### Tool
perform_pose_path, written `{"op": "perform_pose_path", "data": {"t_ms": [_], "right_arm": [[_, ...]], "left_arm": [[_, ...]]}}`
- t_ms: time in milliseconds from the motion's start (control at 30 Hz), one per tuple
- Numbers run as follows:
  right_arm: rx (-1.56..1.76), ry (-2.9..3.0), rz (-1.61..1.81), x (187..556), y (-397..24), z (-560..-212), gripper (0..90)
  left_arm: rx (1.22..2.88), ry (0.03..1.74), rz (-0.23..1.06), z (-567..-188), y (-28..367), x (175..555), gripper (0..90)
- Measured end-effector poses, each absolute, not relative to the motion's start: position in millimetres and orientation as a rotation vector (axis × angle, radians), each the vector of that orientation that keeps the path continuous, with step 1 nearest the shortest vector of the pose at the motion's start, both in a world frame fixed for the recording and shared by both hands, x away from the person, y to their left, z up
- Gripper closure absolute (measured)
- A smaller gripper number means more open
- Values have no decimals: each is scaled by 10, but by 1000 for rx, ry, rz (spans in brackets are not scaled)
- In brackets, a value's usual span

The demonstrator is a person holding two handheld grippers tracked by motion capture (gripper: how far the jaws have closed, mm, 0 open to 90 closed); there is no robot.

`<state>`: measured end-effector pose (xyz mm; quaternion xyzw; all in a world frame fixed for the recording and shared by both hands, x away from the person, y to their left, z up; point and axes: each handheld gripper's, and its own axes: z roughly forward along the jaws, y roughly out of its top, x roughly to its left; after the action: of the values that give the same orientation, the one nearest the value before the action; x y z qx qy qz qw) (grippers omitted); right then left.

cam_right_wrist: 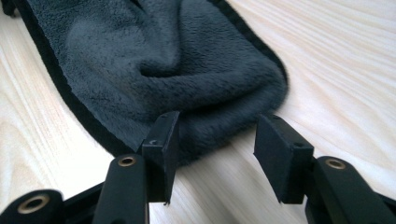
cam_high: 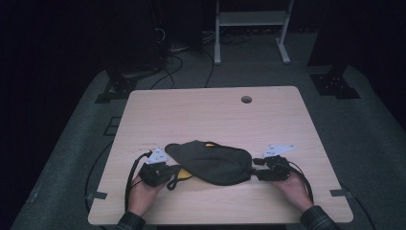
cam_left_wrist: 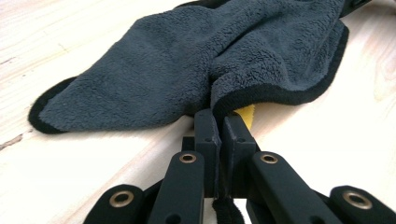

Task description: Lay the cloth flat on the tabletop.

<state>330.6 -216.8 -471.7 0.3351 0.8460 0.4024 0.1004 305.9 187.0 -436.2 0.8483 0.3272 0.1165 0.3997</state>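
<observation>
Left gripper (cam_left_wrist: 218, 128) pinching the soft dark-grey fleece cloth's (cam_left_wrist: 196, 70) black-bound hem; right gripper (cam_right_wrist: 215, 140) gaping wide, empty. Cloth likely sagging; best taken at the hem.

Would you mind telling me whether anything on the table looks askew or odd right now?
The dark grey cloth lies rumpled and bunched rather than flat, with a bit of yellow peeking from under its edge. The left gripper has its jaws closed on one edge; the right gripper sits open at the other end. Nothing looks spilled or damaged.
</observation>
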Motion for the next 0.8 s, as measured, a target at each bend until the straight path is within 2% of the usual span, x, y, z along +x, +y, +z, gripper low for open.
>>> {"op": "perform_pose_path", "data": {"t_ms": [100,200,300,333,433,633,733,800], "right_arm": [[993,2496,1168,3337,-2113,-4738,471],[1007,2522,1162,3376,-2083,-4770,611],[1007,2543,1170,3373,-2065,-4759,815],[999,2542,1167,3364,-2062,-4746,846],[1001,2538,1182,3345,-2073,-4682,867],[997,2508,1206,3327,-2126,-4593,867],[996,2502,1210,3329,-2139,-4588,867],[993,2498,1223,3320,-2148,-4562,867]], "left_arm": [[2151,832,301,-4357,1896,3065,859],[2123,843,333,-4302,1961,3066,859],[2121,865,351,-4299,2040,3076,853],[2124,871,343,-4319,2056,3084,841],[2152,887,319,-4398,2070,3106,756],[2191,911,259,-4511,2091,3093,462],[2209,898,215,-4571,2076,3073,407],[2224,892,199,-4603,2036,3065,411]]}}
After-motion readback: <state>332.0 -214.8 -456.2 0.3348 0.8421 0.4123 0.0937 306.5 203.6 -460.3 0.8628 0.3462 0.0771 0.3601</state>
